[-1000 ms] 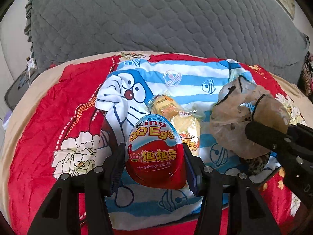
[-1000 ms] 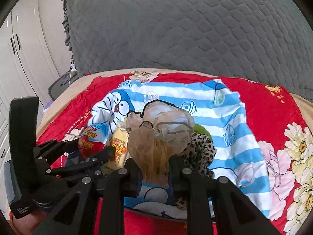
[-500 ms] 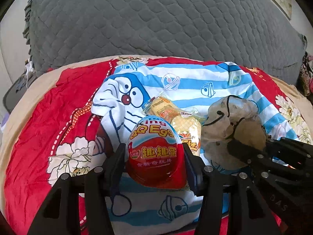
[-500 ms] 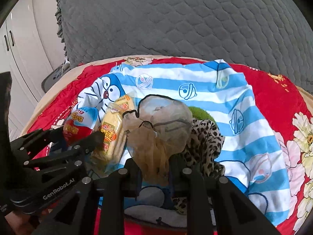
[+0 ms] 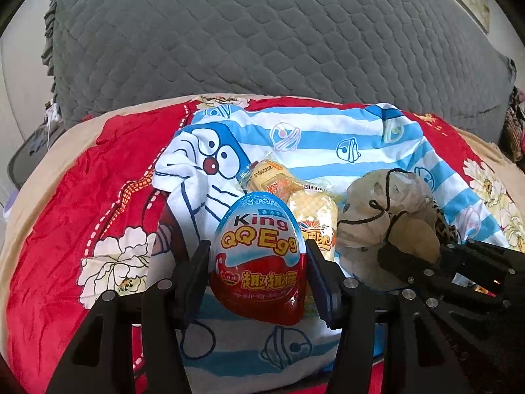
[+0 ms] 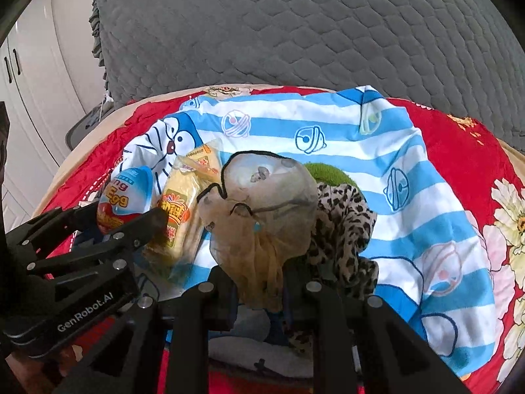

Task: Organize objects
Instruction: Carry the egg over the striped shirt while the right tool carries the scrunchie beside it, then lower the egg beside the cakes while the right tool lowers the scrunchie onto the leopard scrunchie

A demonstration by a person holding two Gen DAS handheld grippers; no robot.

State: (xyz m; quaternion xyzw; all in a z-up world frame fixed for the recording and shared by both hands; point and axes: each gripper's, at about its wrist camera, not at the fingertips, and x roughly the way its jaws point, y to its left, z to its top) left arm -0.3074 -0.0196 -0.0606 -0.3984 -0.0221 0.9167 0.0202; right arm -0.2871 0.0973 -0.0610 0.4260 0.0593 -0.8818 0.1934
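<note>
The striped cartoon cloth [image 5: 328,138] lies spread over the red flowered bedspread [image 5: 98,197], below the grey quilted cushion [image 5: 262,32], and everything is placed from it. At the cloth's near edge the left tool [image 5: 258,279] has its pads on either side of the toy egg pack [image 5: 259,259], clamping it; its jaws have just been easing apart a little, yet the pack is between them and touches both. The pack's lower rim hides the cloth under it. Just behind the pack, on the cloth, lies a yellow snack packet [image 5: 311,207], half covered by the pack. Toward the cloth's right side the right tool [image 6: 259,282] is nearly pressed together, pinching the gathered neck of a beige mesh pouch [image 6: 269,203] with a black drawstring; what is inside is too veiled to make out. Beside the pouch a leopard-print fabric [image 6: 344,223] covers most of a green thing [image 6: 325,172], only its top showing.
</note>
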